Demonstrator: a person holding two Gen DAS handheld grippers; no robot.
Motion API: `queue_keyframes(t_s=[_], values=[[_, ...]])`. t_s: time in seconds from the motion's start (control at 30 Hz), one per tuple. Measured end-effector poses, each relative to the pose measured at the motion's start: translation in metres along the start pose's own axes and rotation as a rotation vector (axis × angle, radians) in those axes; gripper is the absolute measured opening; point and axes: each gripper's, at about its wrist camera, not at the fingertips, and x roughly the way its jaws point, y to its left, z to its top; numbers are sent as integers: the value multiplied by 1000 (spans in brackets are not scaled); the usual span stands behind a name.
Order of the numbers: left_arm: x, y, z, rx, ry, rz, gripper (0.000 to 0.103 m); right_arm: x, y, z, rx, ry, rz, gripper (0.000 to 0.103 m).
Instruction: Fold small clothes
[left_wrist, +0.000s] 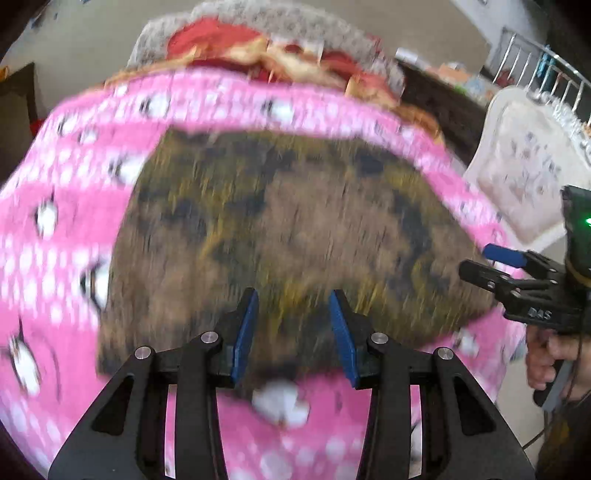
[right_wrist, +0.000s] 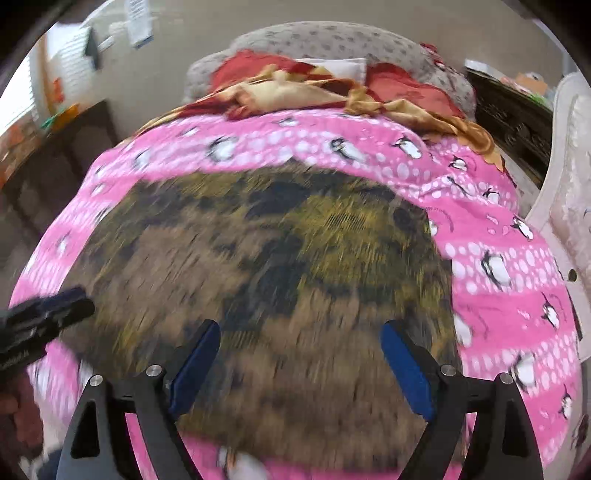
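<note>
A brown, olive and black patterned garment (left_wrist: 295, 221) (right_wrist: 280, 266) lies spread flat on a pink blanket (left_wrist: 55, 258) (right_wrist: 509, 258) printed with penguins; both views are blurred. My left gripper (left_wrist: 294, 293) hovers over the garment's near edge, open, its blue pads apart with nothing between them. My right gripper (right_wrist: 300, 326) is open wide above the near part of the garment, also empty. In the left wrist view the right gripper (left_wrist: 480, 267) shows at the garment's right edge, held by a hand (left_wrist: 550, 354). The left gripper (right_wrist: 51, 314) shows blurred at the garment's left edge.
A heap of red and gold cloths (right_wrist: 332, 88) lies at the far end of the blanket, against a grey patterned cushion (right_wrist: 332, 40). A white ornate piece of furniture (left_wrist: 524, 166) stands at the right. Dark furniture (right_wrist: 55, 166) stands at the left.
</note>
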Motion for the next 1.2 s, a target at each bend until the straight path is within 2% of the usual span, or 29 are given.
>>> queue_keyframes(t_s=[0.03, 0.1, 0.13, 0.17, 0.27, 0.3, 0.37, 0.47, 0.57, 0.63, 0.73, 0.87, 0.93, 1.0, 1.07, 1.13, 1.2], values=[[6, 3, -4, -15, 30, 3, 39, 6, 1, -10, -9, 35, -11, 87], [7, 9, -14, -26, -11, -31, 39, 29, -5, -31, 24, 125, -18, 92], [7, 9, -14, -24, -14, -41, 39, 31, -10, -36, 56, 108, 0, 97], [6, 10, -14, -31, -11, -47, 39, 29, -14, -37, 76, 88, 19, 98], [-1, 15, -11, -89, -15, -69, 39, 25, -14, -25, 97, 136, -15, 93], [-7, 20, -11, -111, -30, -63, 39, 17, -12, -17, 115, 116, -16, 87], [-23, 27, -12, -139, -87, -41, 39, 5, -2, -3, 101, 58, 23, 86], [-35, 44, -13, -189, -141, -3, 39, -1, 32, 17, 12, -16, 69, 86], [-27, 69, -18, -277, -93, 43, 39, 13, 66, 26, -76, -51, 159, 86], [-24, 80, -23, -314, -99, -21, 39, 31, 82, 24, -134, -36, 186, 86], [-25, 77, -20, -292, -84, -14, 39, 76, 93, 21, -204, 81, 113, 89], [-32, 70, -16, -309, -72, 19, 39, 66, 89, 32, -196, 13, 116, 90], [-34, 55, -9, -267, -82, 20, 39, 63, 78, 38, -169, -45, 89, 90], [-27, 37, 0, -196, -90, 45, 39, 70, 60, 43, -107, -56, 67, 90], [-14, 33, 4, -195, -59, 86, 39, 83, 45, 39, -53, -35, 44, 90], [3, 34, 4, -202, 2, 110, 41, 85, 35, 32, -10, -61, 87, 91], [7, 25, 0, -138, -16, 159, 43, 82, 37, 32, -16, -70, 79, 92]])
